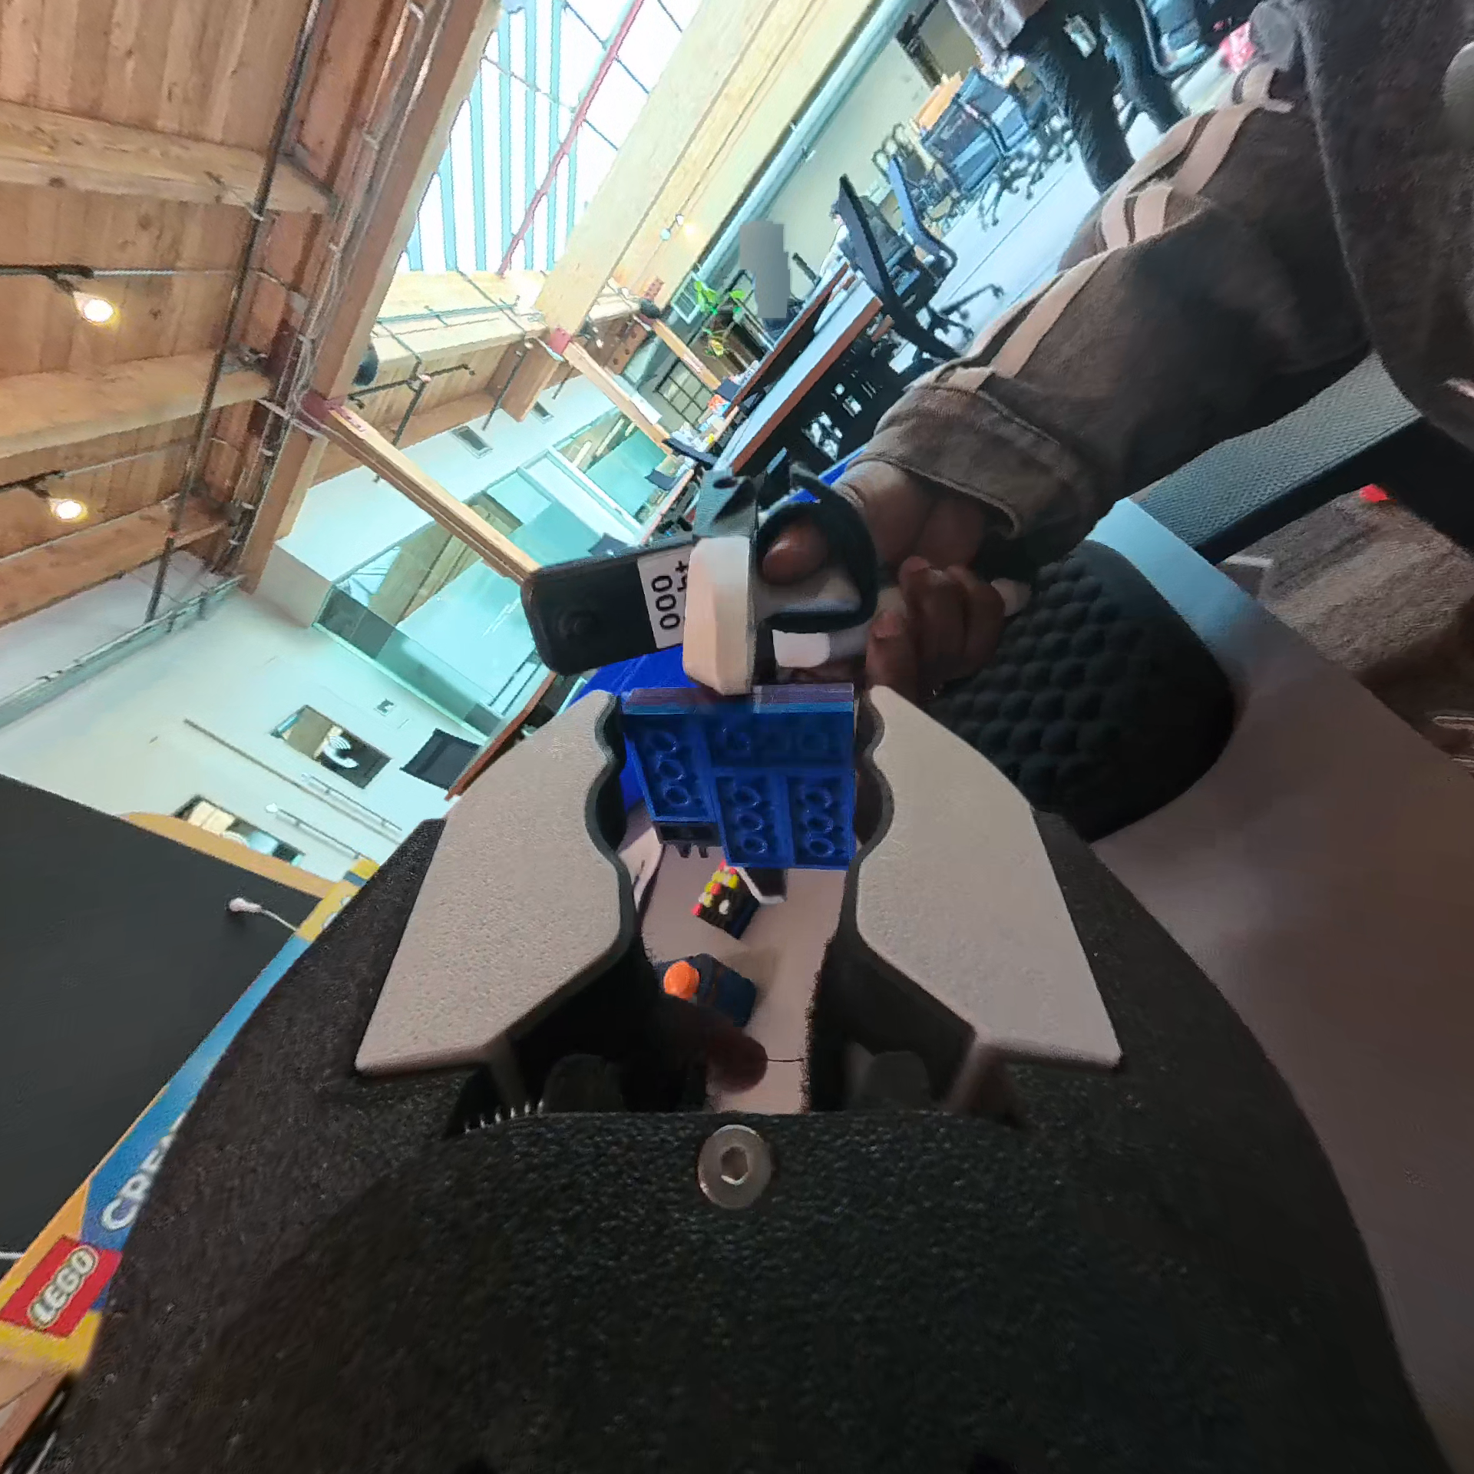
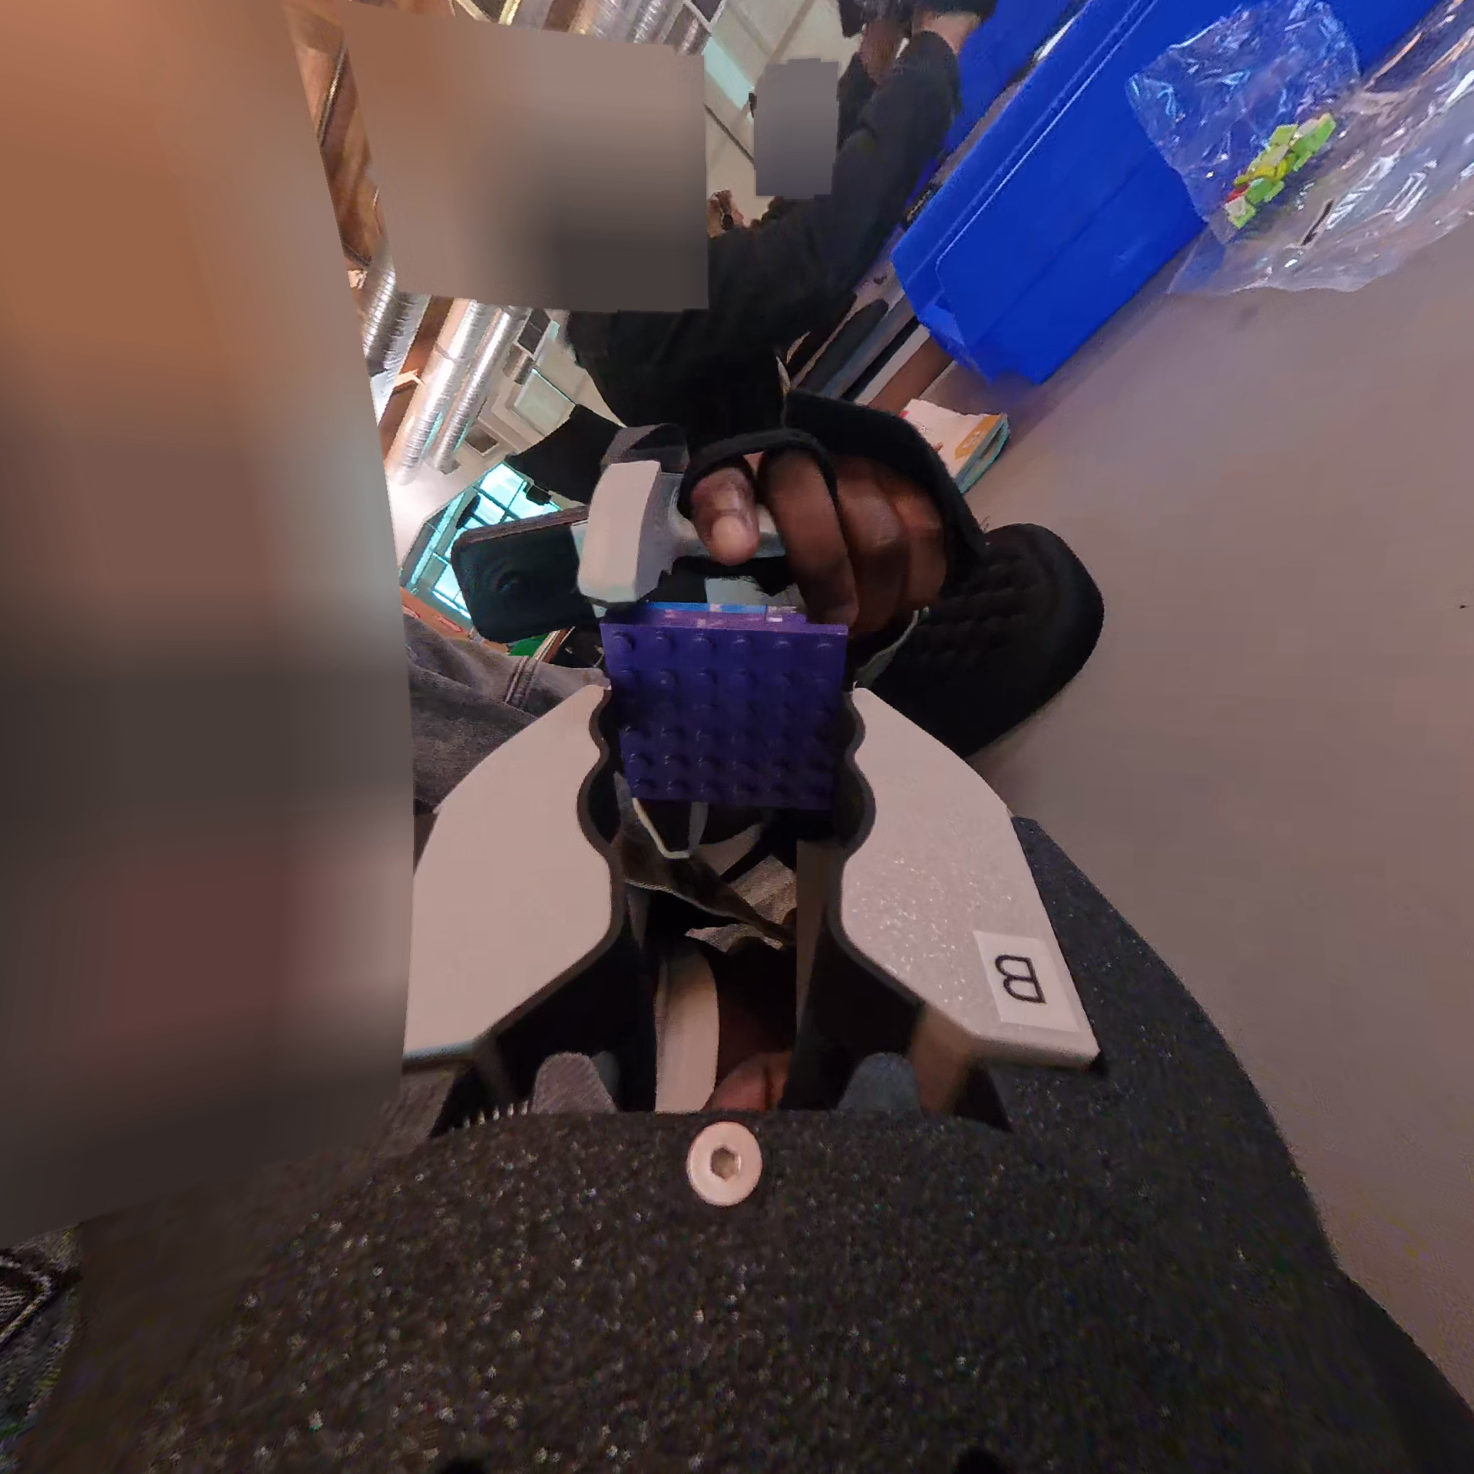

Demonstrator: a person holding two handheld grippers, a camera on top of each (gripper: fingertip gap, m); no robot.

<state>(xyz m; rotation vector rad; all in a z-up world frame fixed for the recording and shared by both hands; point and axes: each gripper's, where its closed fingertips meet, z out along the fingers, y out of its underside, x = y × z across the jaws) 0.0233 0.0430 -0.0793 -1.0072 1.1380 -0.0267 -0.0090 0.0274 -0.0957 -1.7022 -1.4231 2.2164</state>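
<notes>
A flat brick assembly is held in the air between both grippers. The left wrist view shows its underside of several blue bricks (image 1: 750, 786) on a purple plate. The right wrist view shows the purple studded plate (image 2: 722, 710). My left gripper (image 1: 740, 722) is shut on the assembly's side edges. My right gripper (image 2: 730, 706) is shut on the same assembly from the opposite face. Each view shows the other gripper just beyond the assembly, held by a hand: the right gripper (image 1: 718, 622) and the left gripper (image 2: 622, 542).
A grey table (image 2: 1236, 598) carries a blue bin (image 2: 1061, 207), a clear bag with green bricks (image 2: 1276, 159) and a booklet (image 2: 973, 439). Below the assembly lie a small multicoloured build (image 1: 722, 905) and an orange-topped piece (image 1: 682, 977). A toy brick box (image 1: 72, 1276) sits at the left. Both grippers' tips are close together, under 4 cm apart.
</notes>
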